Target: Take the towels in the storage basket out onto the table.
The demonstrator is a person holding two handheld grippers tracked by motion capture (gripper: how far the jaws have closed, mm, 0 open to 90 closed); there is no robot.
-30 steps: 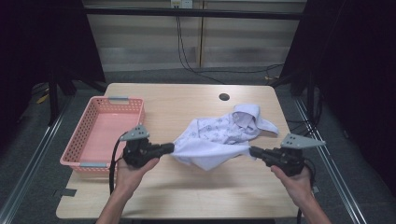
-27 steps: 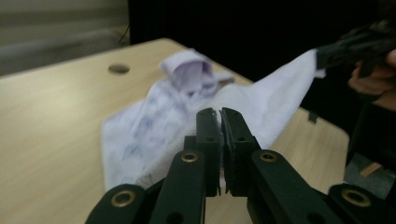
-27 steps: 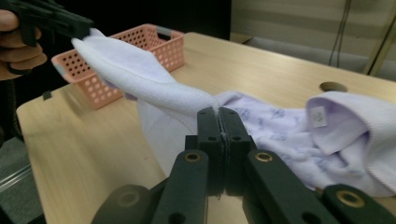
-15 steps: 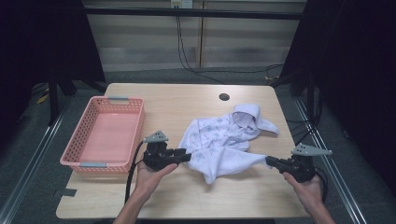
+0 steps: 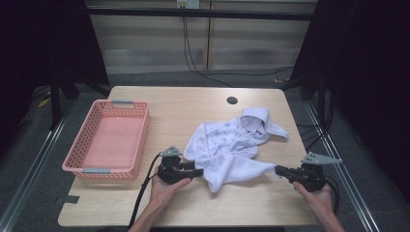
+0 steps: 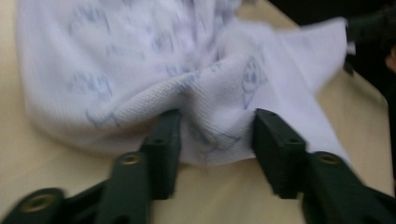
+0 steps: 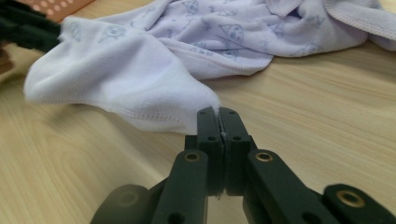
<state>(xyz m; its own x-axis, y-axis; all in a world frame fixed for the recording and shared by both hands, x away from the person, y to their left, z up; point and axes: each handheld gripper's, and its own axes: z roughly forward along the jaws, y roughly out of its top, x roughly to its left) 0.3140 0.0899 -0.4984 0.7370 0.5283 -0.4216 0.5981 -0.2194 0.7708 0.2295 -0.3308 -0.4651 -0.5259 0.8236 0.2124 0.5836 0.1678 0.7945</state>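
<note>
Item: white printed baby garment (image 5: 232, 145), lying crumpled on the wooden table (image 5: 193, 108) beside the pink basket (image 5: 109, 140); right gripper (image 5: 280, 170) clenched on a corner; left gripper (image 5: 199, 172) just opening, fabric loose between its jaws; risk: a right-hand pull drags the released side.

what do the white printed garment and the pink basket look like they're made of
The garment looks like soft knit cotton, matte: fine ribbed weave, stitched hem, limp folds, faint blue print. Fibre itself can't be confirmed. The basket looks like moulded plastic, smooth pink, with perforated lattice walls and grey handles.
</note>
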